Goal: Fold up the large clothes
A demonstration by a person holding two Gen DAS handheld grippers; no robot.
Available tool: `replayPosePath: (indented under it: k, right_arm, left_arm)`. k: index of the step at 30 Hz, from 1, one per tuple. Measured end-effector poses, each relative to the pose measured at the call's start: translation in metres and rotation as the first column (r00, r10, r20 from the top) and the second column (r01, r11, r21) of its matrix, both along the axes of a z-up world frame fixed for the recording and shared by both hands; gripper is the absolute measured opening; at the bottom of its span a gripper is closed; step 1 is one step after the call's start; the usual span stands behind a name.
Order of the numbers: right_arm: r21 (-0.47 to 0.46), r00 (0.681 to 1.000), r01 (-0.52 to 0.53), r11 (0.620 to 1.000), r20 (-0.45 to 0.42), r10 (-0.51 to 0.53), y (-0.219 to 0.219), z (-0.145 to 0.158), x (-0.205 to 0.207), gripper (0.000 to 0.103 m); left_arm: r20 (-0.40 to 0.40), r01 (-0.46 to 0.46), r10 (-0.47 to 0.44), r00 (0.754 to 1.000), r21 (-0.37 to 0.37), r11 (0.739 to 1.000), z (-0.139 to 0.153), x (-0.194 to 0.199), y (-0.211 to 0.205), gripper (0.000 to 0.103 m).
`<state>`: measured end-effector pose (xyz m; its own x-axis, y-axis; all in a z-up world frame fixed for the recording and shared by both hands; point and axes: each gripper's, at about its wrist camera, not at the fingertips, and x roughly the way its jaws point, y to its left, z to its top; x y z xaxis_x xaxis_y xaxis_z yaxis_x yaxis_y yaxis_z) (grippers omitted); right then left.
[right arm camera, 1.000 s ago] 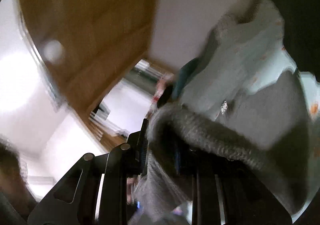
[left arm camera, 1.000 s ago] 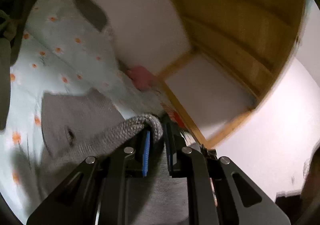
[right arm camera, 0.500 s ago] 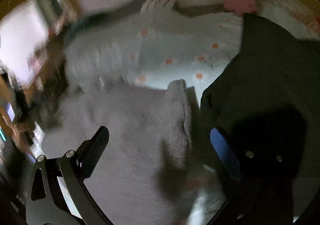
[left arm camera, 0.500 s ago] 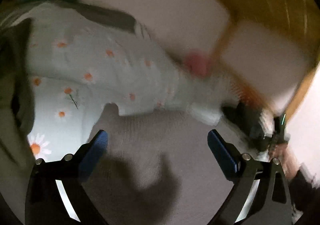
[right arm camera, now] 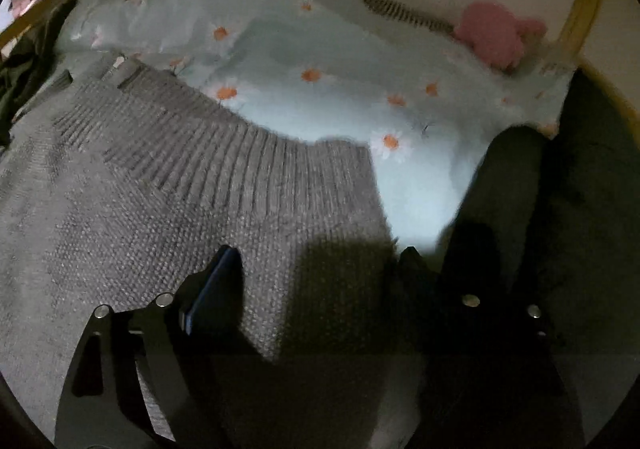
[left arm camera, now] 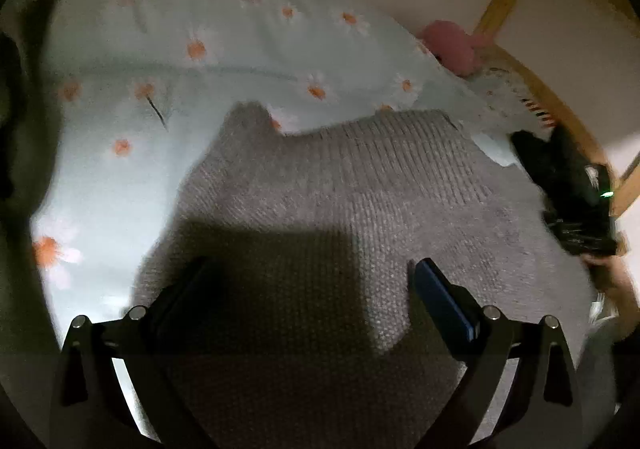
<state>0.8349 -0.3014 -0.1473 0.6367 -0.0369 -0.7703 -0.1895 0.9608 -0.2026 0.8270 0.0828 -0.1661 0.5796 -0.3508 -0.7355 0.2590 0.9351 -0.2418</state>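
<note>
Grey sweater (left arm camera: 360, 201) no longer in either hand-held gripper, now flat on bedsheet (left arm camera: 120, 169).

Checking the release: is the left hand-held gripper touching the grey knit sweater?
Cannot tell. In the left wrist view the left hand-held gripper has its jaws wide apart over the grey knit sweater, pinching nothing, but shadow hides whether the fingertips rest on it.

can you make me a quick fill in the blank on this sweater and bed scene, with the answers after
The knitted sweater is ____ in colour.
The bedsheet is printed with ____.
The soft toy by the wall is ____.
The left gripper has its jaws ____, with nothing clamped between them.

Missing words: grey; daisies; pink; open
</note>
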Motion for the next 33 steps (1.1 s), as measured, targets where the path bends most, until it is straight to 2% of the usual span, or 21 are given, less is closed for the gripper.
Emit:
replayPosePath:
  k: [1, 2, 3, 4, 6, 7, 8, 10, 13, 14, 17, 19, 21, 23, 24, 25, 27, 30, 32, 33]
  right_arm:
    - [-0.078, 0.998, 0.031, 0.996, 0.064, -0.026, 0.009, 0.013, -0.008, 0.090]
    - [-0.143, 0.990, 0.073, 0.987, 0.131, -0.054, 0.015, 0.024, -0.015, 0.099]
    - [-0.178, 0.967, 0.123, 0.976, 0.242, -0.078, 0.026, 0.047, -0.029, 0.100]
    - [-0.147, 0.955, 0.119, 0.982, 0.287, -0.073, 0.033, 0.063, -0.038, 0.100]
    - [0.001, 0.965, 0.046, 0.999, 0.258, -0.044, 0.052, 0.092, -0.049, 0.100]
    - [0.064, 0.976, 0.023, 0.998, 0.216, -0.036, 0.058, 0.095, -0.049, 0.100]
    - [0.180, 0.994, 0.005, 0.984, 0.107, -0.024, 0.066, 0.088, -0.043, 0.100]
    - [0.291, 0.999, 0.034, 0.956, -0.042, -0.023, 0.078, 0.061, -0.032, 0.100]
    - [0.212, 0.978, 0.151, 0.966, -0.176, -0.114, 0.086, -0.008, -0.014, 0.100]
    - [0.230, 0.985, 0.144, 0.963, -0.127, -0.117, 0.083, -0.018, -0.017, 0.101]
    - [0.179, 0.982, 0.158, 0.971, -0.130, -0.136, 0.091, -0.009, -0.021, 0.100]
    - [0.203, 0.975, 0.197, 0.959, -0.141, -0.171, 0.089, 0.000, -0.030, 0.100]
    - [0.201, 0.979, 0.191, 0.961, -0.111, -0.171, 0.093, 0.011, -0.049, 0.100]
    - [0.126, 0.978, 0.182, 0.975, -0.128, -0.166, 0.101, -0.003, -0.052, 0.100]
    - [0.110, 0.984, 0.163, 0.981, -0.094, -0.153, 0.100, -0.014, -0.057, 0.100]
    - [0.113, 0.986, 0.160, 0.981, -0.055, -0.155, 0.100, -0.016, -0.061, 0.100]
    - [0.112, 0.984, 0.177, 0.978, -0.040, -0.173, 0.099, -0.012, -0.070, 0.100]
    - [0.140, 0.980, 0.198, 0.970, -0.016, -0.198, 0.097, -0.003, -0.091, 0.100]
    - [0.189, 0.979, 0.201, 0.961, -0.006, -0.204, 0.098, 0.004, -0.107, 0.100]
    - [0.246, 0.978, 0.198, 0.949, 0.007, -0.206, 0.095, 0.010, -0.125, 0.100]
  left_arm:
    - [0.051, -0.030, 0.027, 0.998, 0.042, 0.999, 0.015, 0.000, -0.005, 0.097]
    - [0.144, -0.039, 0.033, 0.989, 0.042, 0.998, 0.037, -0.013, -0.011, 0.097]
    - [0.201, -0.035, 0.031, 0.979, 0.017, 0.999, 0.053, -0.020, -0.015, 0.097]
    - [0.266, -0.039, 0.043, 0.963, -0.021, 0.999, 0.074, -0.032, -0.024, 0.097]
    - [0.293, -0.051, 0.059, 0.954, -0.036, 0.998, 0.092, -0.040, -0.045, 0.097]
    - [0.262, -0.048, 0.049, 0.964, -0.011, 0.999, 0.091, -0.038, -0.064, 0.097]
    - [0.222, -0.030, 0.026, 0.975, 0.016, 0.999, 0.084, -0.033, -0.080, 0.097]
    - [0.136, -0.017, 0.007, 0.991, 0.070, 0.997, 0.056, -0.023, -0.103, 0.097]
    - [-0.033, 0.002, 0.001, 0.999, 0.085, 0.996, 0.000, -0.010, -0.112, 0.097]
    - [-0.023, 0.005, -0.003, 1.000, 0.086, 0.996, 0.000, -0.009, -0.112, 0.097]
    - [-0.009, 0.006, -0.006, 1.000, 0.109, 0.994, 0.000, -0.014, -0.114, 0.097]
    - [0.002, -0.003, 0.002, 1.000, 0.123, 0.992, 0.001, -0.018, -0.115, 0.098]
    - [0.011, -0.006, 0.005, 1.000, 0.133, 0.991, -0.001, -0.018, -0.117, 0.098]
    - [0.007, -0.005, 0.004, 1.000, 0.126, 0.992, -0.004, -0.018, -0.121, 0.098]
    - [0.003, -0.005, 0.005, 1.000, 0.123, 0.992, -0.003, -0.014, -0.118, 0.098]
    - [0.002, -0.006, 0.006, 1.000, 0.126, 0.992, -0.004, -0.014, -0.119, 0.098]
    - [0.004, -0.008, 0.007, 1.000, 0.125, 0.992, -0.004, -0.009, -0.113, 0.098]
    - [0.004, -0.008, 0.007, 1.000, 0.121, 0.993, -0.006, -0.006, -0.114, 0.098]
    - [0.003, -0.008, 0.008, 1.000, 0.118, 0.993, -0.006, -0.001, -0.115, 0.098]
    - [0.004, -0.008, 0.008, 1.000, 0.116, 0.993, -0.007, -0.001, -0.115, 0.098]
